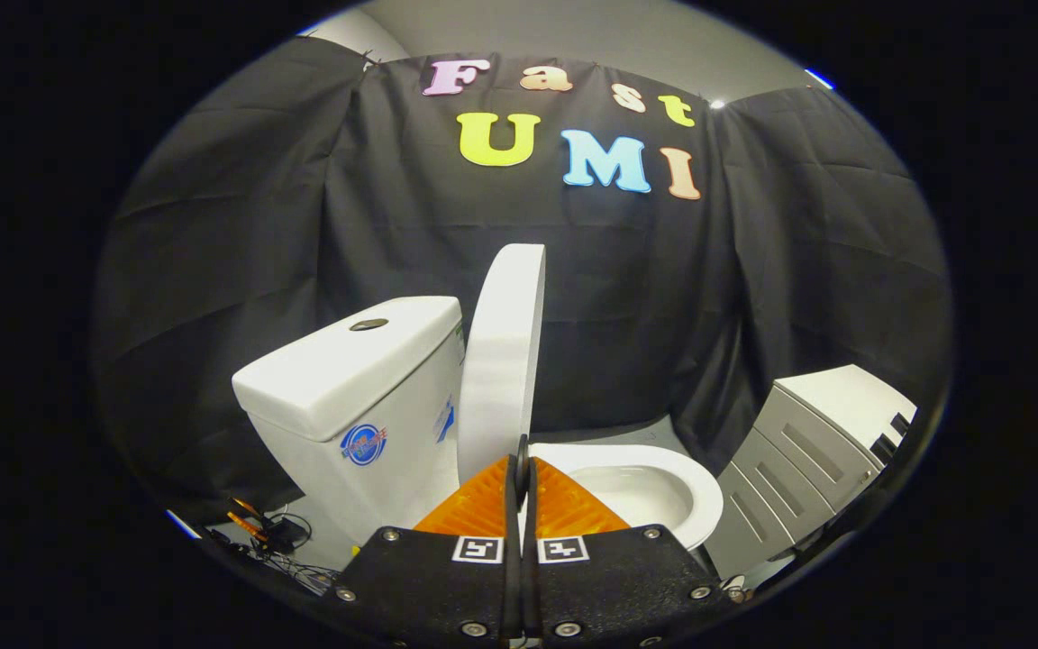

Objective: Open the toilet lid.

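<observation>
Two orange fingers (483, 505) of the gripper (522, 464) sit pressed together, tip to tip. There is no gap between them, and nothing is held in them. Two small black and white square tags sit on the black part just behind the fingers.

Just ahead of the fingertips is the toilet (663, 487). Its lid (503, 361) is white and stands straight up, seen almost from the side, so it looks tall and thin. The bottom of the lid is right beyond the fingertips. I cannot tell if the tips touch it.

The lid is up next to the tank (348, 388). The tank is a white box with a round silver button (368, 324) on top and a blue round sticker (364, 444) on its side.

On the other side of the lid is the white bowl (641, 491). It is open, and the inside looks white.

Beyond the bowl, off to the side, is a grey cabinet (807, 460) with drawers and a white top.

On the floor below the tank lie some black and orange wires (267, 536) in a small heap.

A black cloth wall (231, 252) hangs behind all of it.
</observation>
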### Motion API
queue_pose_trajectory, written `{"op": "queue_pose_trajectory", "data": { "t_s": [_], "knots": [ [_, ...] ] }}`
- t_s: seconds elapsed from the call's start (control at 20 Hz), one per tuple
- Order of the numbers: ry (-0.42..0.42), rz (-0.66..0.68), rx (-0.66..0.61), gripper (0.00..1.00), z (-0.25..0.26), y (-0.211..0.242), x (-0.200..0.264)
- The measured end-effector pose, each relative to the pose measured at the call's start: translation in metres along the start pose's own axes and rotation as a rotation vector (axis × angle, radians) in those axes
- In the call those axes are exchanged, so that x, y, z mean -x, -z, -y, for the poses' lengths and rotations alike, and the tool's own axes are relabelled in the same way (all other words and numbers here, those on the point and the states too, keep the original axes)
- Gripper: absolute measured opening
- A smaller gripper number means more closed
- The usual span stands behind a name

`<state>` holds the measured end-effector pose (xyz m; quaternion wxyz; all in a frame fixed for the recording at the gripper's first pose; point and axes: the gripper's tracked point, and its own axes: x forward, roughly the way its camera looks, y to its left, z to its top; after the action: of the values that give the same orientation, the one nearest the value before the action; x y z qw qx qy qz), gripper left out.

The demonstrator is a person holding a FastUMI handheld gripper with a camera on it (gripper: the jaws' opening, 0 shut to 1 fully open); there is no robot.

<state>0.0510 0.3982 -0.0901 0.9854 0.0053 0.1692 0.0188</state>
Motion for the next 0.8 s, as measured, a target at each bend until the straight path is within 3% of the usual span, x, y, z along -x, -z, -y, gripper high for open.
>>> {"op": "queue_pose_trajectory", "data": {
  "t_s": [0.3,0.8],
  "knots": [
    [-0.052,0.009,0.122,0.0,-0.039,-0.002,-0.003],
    [-0.088,0.031,0.181,0.0,-0.069,-0.002,-0.001]
  ]
}}
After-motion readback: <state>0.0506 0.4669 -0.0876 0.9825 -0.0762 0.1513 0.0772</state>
